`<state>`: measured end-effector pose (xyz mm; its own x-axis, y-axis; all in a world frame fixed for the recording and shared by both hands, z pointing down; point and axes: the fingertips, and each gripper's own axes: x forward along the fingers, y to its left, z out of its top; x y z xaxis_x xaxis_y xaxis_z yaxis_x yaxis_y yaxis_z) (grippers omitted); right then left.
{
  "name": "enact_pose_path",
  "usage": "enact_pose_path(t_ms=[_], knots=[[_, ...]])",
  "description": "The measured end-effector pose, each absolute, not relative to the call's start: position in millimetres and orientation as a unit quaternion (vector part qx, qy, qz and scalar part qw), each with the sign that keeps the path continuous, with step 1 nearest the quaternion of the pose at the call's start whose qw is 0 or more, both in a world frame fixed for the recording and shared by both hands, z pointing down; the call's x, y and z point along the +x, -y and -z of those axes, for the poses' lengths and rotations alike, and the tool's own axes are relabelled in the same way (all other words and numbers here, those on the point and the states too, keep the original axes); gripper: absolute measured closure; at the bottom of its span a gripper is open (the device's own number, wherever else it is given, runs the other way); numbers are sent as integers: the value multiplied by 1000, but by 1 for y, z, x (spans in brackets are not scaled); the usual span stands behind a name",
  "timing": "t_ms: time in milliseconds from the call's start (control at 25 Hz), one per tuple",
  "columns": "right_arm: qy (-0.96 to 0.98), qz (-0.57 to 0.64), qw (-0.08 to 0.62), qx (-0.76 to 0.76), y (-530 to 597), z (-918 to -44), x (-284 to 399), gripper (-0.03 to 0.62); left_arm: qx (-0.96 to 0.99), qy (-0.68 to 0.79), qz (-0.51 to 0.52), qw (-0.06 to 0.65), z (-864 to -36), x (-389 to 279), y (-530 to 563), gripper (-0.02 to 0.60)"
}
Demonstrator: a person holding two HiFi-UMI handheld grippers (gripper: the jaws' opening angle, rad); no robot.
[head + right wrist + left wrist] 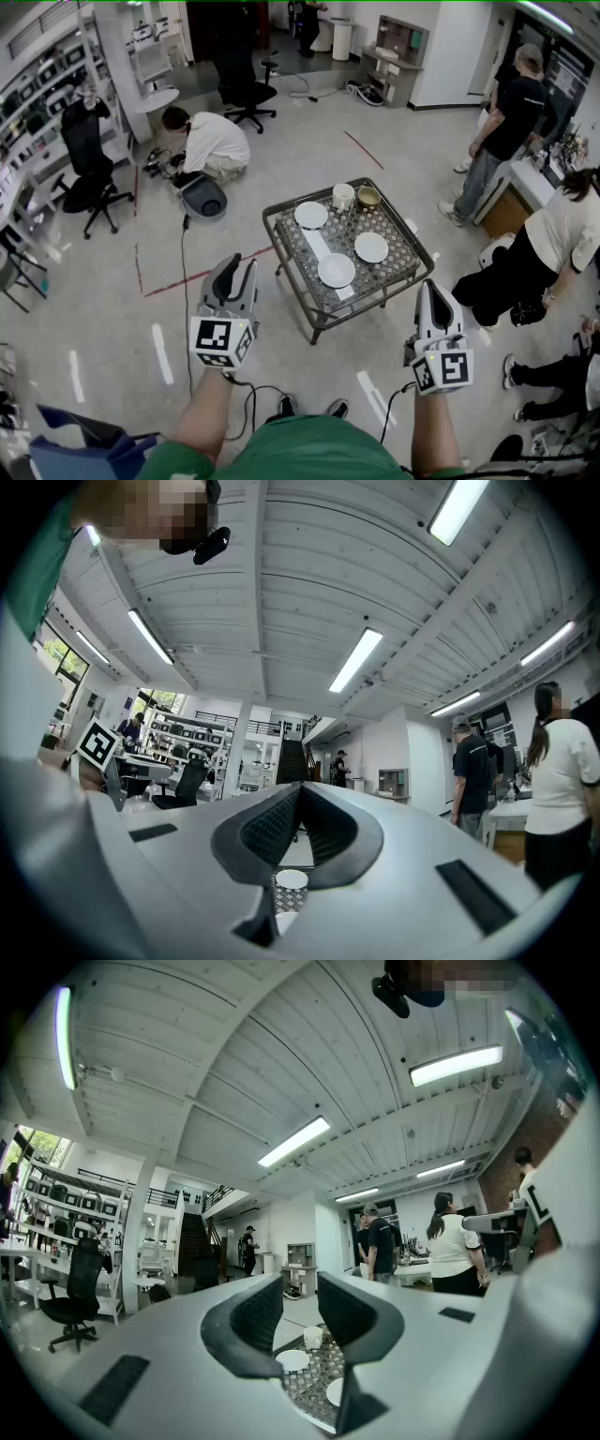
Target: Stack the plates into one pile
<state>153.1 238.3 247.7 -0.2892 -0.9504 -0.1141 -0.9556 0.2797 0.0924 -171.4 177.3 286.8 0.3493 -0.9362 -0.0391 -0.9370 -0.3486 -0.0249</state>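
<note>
Left gripper point(238, 266) parted, right gripper point(434, 287) closed, plates point(336, 270) on glass table point(395, 246), grey floor point(103, 309)

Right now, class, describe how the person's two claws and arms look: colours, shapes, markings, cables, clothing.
The left claw and right claw are pale grey, tapered shells with dark ribbed pads. Each carries a white cube with black square markers and trails a black cable. The person wears a green top.
</note>
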Motion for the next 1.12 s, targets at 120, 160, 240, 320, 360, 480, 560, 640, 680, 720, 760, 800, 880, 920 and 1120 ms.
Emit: enact_pose_path(t_ms=[120,160,240,320,360,480,560,640,680,720,760,800,880,920,1120], knots=[[-800,-74,19,-595,-239,-249,156,571,-821,-570,-9,22,-288,-168,-177,456],[-800,-74,19,-595,-239,-249,156,571,-821,-570,-10,23,-288,-168,-178,456],[-800,-73,19,-595,-241,-249,158,571,-821,-571,-10,24,-286,-167,-180,456],[-800,-72,19,-596,-241,-247,159,571,-821,-571,-11,25,-282,-167,-182,456],[-800,-73,19,-596,-241,-246,158,571,-821,-571,-11,25,-281,-168,-182,456],[-800,-75,26,-595,-239,-245,154,571,-821,-571,-12,26,-281,-172,-182,456],[-800,-74,35,-594,-238,-246,149,571,-821,-570,-14,27,-282,-177,-180,456],[-799,-72,39,-595,-235,-248,144,569,-821,-570,-17,27,-284,-183,-178,456],[-798,-72,38,-597,-233,-249,141,569,-821,-570,-18,27,-285,-187,-177,456],[-797,-72,37,-598,-231,-250,138,569,-821,-571,-20,27,-286,-191,-176,456],[-796,-71,36,-600,-228,-252,134,569,-820,-571,-21,26,-287,-196,-174,456],[-796,-70,36,-600,-226,-253,131,569,-820,-572,-23,25,-289,-200,-172,456],[-795,-65,37,-601,-221,-258,124,569,-820,-571,-23,22,-294,-207,-168,456],[-795,-63,36,-602,-218,-261,120,569,-820,-571,-22,21,-297,-211,-166,456],[-799,-42,32,-598,-200,-276,109,569,-818,-574,-18,15,-307,-224,-153,456]])
